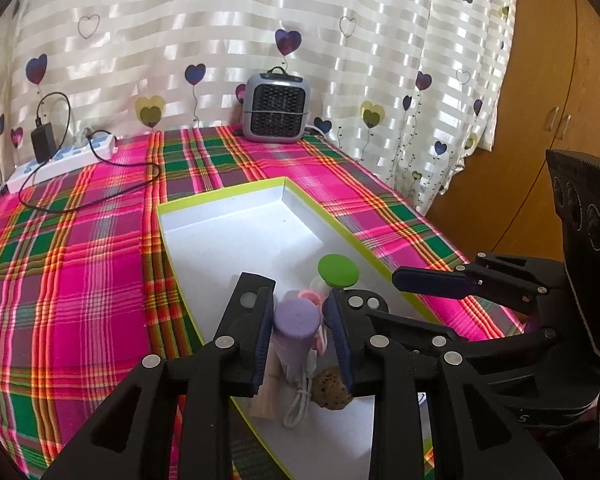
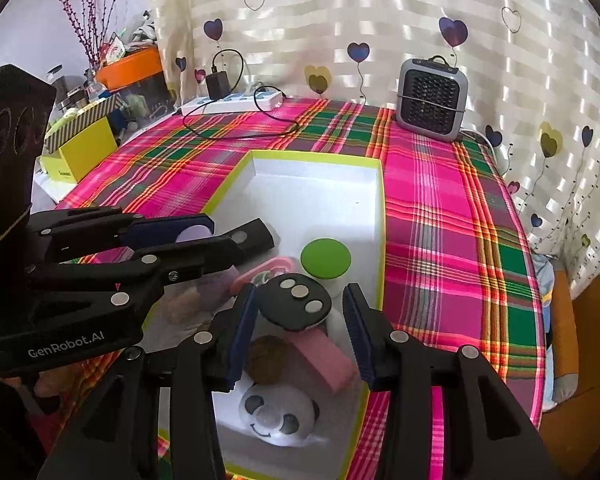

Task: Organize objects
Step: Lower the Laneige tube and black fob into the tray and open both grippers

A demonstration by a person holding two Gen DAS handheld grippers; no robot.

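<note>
A white box with a lime rim (image 1: 204, 206) (image 2: 380, 208) lies on the plaid table. My left gripper (image 1: 300, 334) holds a purple cylinder (image 1: 296, 328) upright over the box's near end; its purple top shows between the fingers in the right wrist view (image 2: 198, 232). My right gripper (image 2: 300, 334) is open and empty above the box. Inside lie a green-lidded jar (image 2: 326, 260), a pink block (image 2: 324, 360), a brown round sponge (image 2: 266, 358), a panda-face item (image 2: 278, 412), a pink case (image 2: 260, 272) and a white cable (image 1: 298, 404).
A grey mini heater (image 1: 276, 108) (image 2: 432, 98) stands at the table's back edge. A white power strip with a black charger and cable (image 1: 60, 156) (image 2: 232, 100) lies at back left. A yellow box (image 2: 82, 152) and clutter sit beyond the left edge. Curtain behind.
</note>
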